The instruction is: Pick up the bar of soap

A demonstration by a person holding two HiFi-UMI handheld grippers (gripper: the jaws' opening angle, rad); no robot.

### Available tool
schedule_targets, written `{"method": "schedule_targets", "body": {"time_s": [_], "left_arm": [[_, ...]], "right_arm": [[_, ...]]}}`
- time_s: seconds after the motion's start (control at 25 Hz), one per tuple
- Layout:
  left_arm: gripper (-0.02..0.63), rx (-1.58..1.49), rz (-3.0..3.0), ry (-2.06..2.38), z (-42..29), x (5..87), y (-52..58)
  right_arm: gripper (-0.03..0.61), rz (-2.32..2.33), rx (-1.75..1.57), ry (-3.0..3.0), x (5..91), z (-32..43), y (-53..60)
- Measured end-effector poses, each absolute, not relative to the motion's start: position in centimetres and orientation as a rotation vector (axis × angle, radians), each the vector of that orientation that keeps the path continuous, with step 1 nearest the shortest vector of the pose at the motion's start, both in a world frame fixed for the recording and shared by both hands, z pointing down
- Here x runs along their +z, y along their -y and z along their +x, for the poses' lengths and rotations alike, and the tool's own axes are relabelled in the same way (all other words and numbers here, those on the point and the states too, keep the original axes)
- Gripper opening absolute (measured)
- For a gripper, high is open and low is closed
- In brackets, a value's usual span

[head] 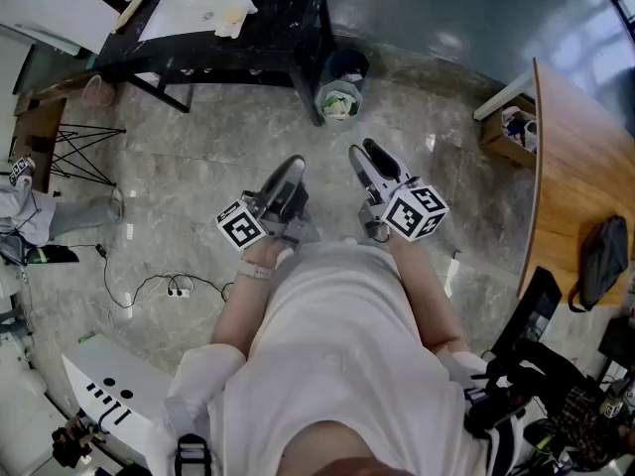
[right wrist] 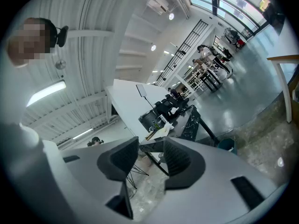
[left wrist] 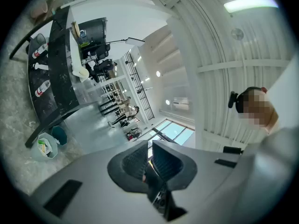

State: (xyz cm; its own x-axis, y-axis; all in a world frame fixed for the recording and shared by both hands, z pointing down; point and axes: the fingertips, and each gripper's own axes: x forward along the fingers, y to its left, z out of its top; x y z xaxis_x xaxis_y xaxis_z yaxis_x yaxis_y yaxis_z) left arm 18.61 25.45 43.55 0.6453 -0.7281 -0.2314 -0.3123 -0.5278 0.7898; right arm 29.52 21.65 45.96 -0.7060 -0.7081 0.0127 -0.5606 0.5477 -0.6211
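Observation:
I stand on a marble floor a few steps from a black table (head: 288, 28) and hold both grippers close to my chest. My left gripper (head: 291, 169) points at the table with its jaws shut and nothing between them (left wrist: 149, 146). Beside it, my right gripper (head: 363, 153) is open and empty (right wrist: 151, 146). A white mat (head: 189, 10) lies on the table with a pale yellow lump (head: 235, 15) at its right end. The lump is too small to tell whether it is the soap. The same lump (left wrist: 83, 72) shows far off in the left gripper view.
A small bin (head: 339, 92) with rubbish stands by the table's right leg, straight ahead of the grippers. A curved wooden desk (head: 580, 167) runs along the right, with a dark bag (head: 602, 256) on it. Cables (head: 159, 286) and gear lie on the floor at the left.

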Motion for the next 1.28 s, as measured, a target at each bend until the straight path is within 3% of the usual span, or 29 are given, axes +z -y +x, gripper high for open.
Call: {"method": "schedule_targets", "body": {"time_s": [0.52,0.88,1.28], "left_arm": [[0.011,-0.720,2.067,0.782,11.5,46.3,-12.9],[0.014,-0.678,2.021,0.766,2.4,48.0,0.3],[0.120,-0.509,2.080,0.841,-6.6,50.6,10.9]], "right_arm": [[0.178,-1.177,-0.898,-2.550,47.7,24.0,-10.2],[0.178,-1.259,-0.979,-2.551,49.3,15.0,1.8],[0.178,-1.317,-1.011,-2.595,50.2,6.0,10.7]]}}
